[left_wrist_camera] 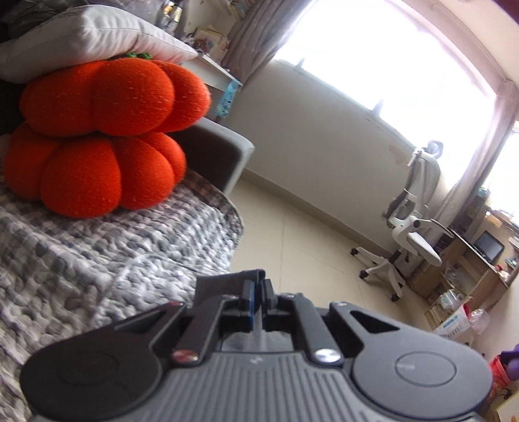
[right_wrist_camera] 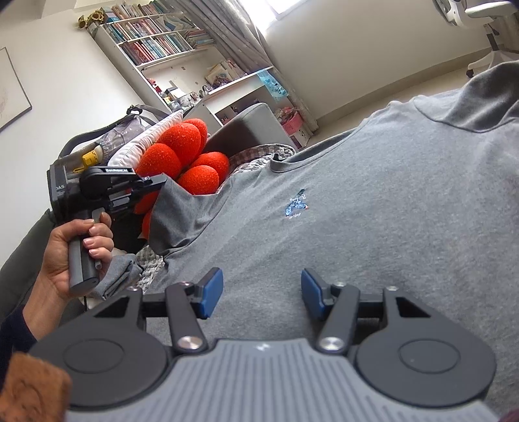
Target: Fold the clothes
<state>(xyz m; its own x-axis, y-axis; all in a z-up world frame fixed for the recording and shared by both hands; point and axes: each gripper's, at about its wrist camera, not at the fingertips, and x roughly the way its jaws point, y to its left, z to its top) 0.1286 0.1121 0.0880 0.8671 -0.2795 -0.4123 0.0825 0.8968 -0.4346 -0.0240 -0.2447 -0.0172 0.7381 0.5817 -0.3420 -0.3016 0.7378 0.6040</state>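
Lifting grey T-shirt [right_wrist_camera: 340, 211] sleeve, left gripper [right_wrist_camera: 162, 183]

Daylight only, entering through the window [left_wrist_camera: 382, 55], which is blown out to white with haze bleeding onto the curtain [left_wrist_camera: 259, 29] beside it. My left view is slightly soft on the orange cushions [left_wrist_camera: 107, 136] and bedspread [left_wrist_camera: 97, 253]. Right view is evenly lit and sharper; soft shadows lie under the grey shirt [right_wrist_camera: 356, 227]. Strong fisheye bending at the edges, with dark corners.
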